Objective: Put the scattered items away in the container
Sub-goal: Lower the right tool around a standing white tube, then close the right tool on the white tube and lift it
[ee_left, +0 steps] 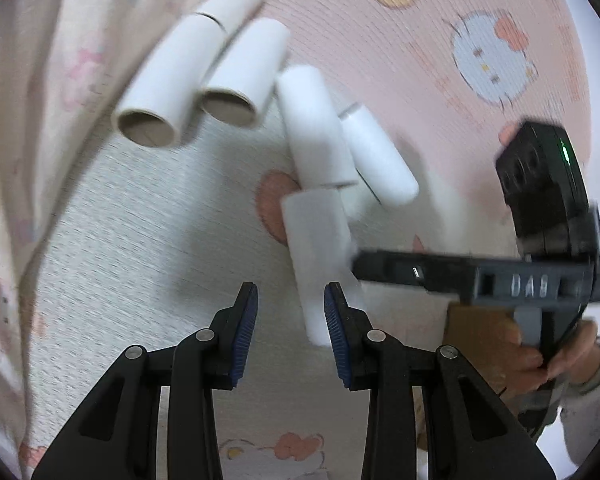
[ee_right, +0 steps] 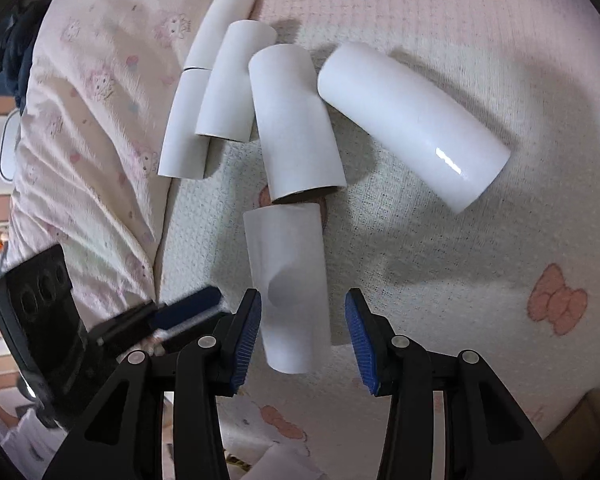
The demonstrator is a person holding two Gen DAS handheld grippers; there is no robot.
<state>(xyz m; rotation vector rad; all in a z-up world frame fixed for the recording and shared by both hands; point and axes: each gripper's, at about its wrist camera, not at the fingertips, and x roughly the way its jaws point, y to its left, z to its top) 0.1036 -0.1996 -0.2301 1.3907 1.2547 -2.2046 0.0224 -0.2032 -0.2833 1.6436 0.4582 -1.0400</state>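
White tubes (ee_right: 296,124) lie on the bed (ee_right: 440,280); the right tool (ee_right: 303,336) is apart around the nearest tube (ee_right: 288,280), not squeezing; the left tool (ee_left: 291,320) is apart beside that tube.

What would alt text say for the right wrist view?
The open right gripper hovers over a white cardboard tube lying on a pale bedspread with pink bow prints. Five more white tubes lie scattered beyond it, beside a cartoon-print pillow; the left gripper pokes in from the left.
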